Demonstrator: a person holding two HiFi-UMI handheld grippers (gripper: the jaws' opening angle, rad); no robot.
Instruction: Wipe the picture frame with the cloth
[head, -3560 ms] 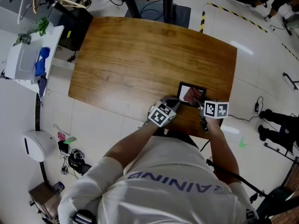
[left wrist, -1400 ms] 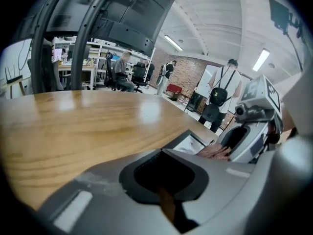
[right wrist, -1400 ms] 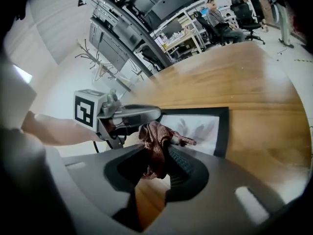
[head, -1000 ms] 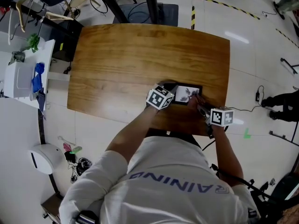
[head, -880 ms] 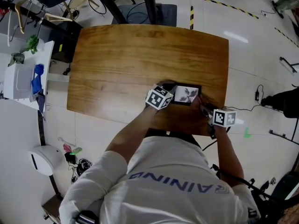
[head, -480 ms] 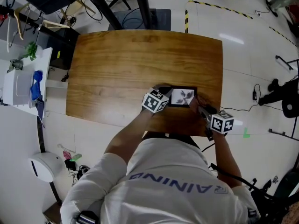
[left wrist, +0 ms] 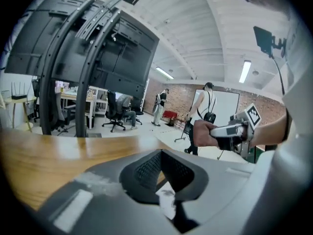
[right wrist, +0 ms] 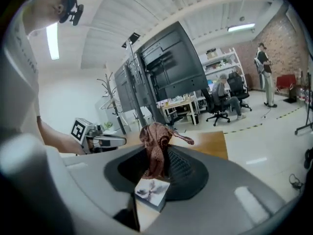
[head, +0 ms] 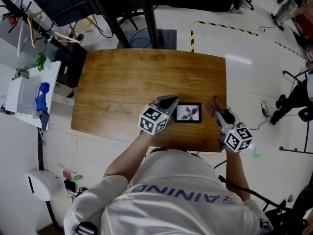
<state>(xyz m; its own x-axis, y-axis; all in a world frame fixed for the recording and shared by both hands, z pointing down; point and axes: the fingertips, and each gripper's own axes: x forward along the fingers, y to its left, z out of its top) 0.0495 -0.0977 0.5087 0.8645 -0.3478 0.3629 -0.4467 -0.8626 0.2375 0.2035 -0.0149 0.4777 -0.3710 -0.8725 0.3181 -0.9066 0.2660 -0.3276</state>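
A picture frame (head: 188, 113) with a black border and a pale picture lies flat on the wooden tabletop (head: 122, 77). The tabletop's edge nearest the person runs close by the frame.

The left gripper (head: 169, 102) rests just beside the frame's left end, with its marker cube on the person's side of that end. In the left gripper view its jaws are closed tip to tip with nothing seen between the tips. The frame shows low beneath them against the wood.

The right gripper (head: 219, 112) is off the frame's right end, apart from it, near the corner of the tabletop. Its jaws are clenched on a reddish-brown cloth (right wrist: 155, 143). The cloth stands up out of the jaws in a crumpled bunch, and one loose corner trails to the side. In the right gripper view the frame shows below the cloth, not touching it. In the head view the cloth is a small dark-red lump just right of the frame.

Well to the left of the frame, off the tabletop, a white cart (head: 24, 80) carries something blue (head: 41, 94).
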